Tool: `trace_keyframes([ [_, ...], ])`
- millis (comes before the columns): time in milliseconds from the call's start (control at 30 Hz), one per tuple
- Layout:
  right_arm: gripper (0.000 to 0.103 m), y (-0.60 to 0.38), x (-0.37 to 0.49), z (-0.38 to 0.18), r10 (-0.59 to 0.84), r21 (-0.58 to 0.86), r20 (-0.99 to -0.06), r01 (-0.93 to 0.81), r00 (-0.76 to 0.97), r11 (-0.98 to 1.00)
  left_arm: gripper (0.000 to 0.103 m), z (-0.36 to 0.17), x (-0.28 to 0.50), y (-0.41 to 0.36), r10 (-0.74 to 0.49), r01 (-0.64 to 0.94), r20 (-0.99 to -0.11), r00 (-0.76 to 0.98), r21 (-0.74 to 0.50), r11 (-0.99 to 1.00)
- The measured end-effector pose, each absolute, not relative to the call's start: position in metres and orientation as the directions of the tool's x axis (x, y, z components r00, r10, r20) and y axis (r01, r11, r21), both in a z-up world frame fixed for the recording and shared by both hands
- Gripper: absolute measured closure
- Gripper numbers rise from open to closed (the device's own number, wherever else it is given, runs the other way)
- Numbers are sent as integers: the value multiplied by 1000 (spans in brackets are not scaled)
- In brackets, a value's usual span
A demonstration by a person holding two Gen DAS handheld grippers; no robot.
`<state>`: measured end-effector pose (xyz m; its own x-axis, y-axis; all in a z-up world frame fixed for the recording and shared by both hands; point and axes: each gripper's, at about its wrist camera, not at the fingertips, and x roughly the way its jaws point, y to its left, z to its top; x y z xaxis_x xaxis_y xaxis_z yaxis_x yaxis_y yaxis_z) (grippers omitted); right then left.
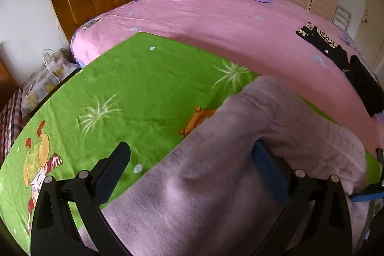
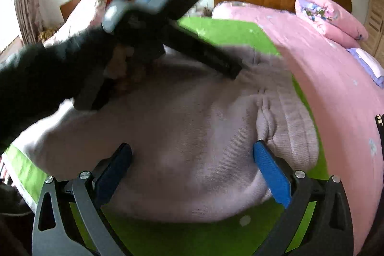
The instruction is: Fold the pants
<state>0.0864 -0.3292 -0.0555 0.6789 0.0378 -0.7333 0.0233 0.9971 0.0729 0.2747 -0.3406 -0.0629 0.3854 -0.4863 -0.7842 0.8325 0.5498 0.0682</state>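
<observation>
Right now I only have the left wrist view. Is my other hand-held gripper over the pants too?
Observer: Yes. The right wrist view shows the right hand-held gripper open just above the lilac pants, roughly over their middle.
Operator: How does my left one look from there?
Observer: The left hand-held gripper is blurred. It is held from a dark sleeve, with one finger low over the far part of the pants.
Operator: What lies at the near edge of the pants?
Observer: A strip of the green blanket shows between the pants and the right gripper's base.
</observation>
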Motion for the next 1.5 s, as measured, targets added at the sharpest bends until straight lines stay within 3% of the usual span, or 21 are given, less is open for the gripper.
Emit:
trace_keyframes([
  [100,5,-329,80,-46,113,167,-697,7,708,986,1,-67,280,-339,-500,833,-799,335,4,553],
  [200,5,-326,87,-69,112,145,-775,2,622,989,1,-71,289,-334,-522,828,-810,267,-85,554],
  [433,5,-313,81,-67,32,53,-804,17,594,998,1,-67,278,-336,-515,829,-794,323,-25,559],
  [533,5,-301,87,-57,-69,-46,-811,54,581,997,3,-35,263,-308,-497,747,-718,487,47,663],
  [633,5,-298,83,-56,-113,-88,-798,70,592,994,2,4,250,-252,-623,760,-631,462,-80,645],
  [767,5,-293,83,-39,-74,-17,-747,92,661,996,2,2,239,-161,-443,657,-686,577,68,751],
  [867,5,-271,103,-36,27,46,-737,10,675,999,2,-29,245,-102,-345,584,-771,536,43,811],
  [1000,5,-223,138,-52,66,5,-789,-100,611,995,2,-60,259,-50,-251,461,-815,522,23,887],
  [1300,5,-222,125,-71,122,60,-839,-132,531,989,1,-64,280,-49,-218,398,-804,554,25,917],
  [1433,5,-205,126,-54,38,1,-822,-65,568,998,1,-68,282,-43,-225,396,-803,551,15,918],
  [1500,5,-194,123,-46,166,108,-788,-132,593,985,1,-68,282,-44,-227,396,-803,550,12,918],
])
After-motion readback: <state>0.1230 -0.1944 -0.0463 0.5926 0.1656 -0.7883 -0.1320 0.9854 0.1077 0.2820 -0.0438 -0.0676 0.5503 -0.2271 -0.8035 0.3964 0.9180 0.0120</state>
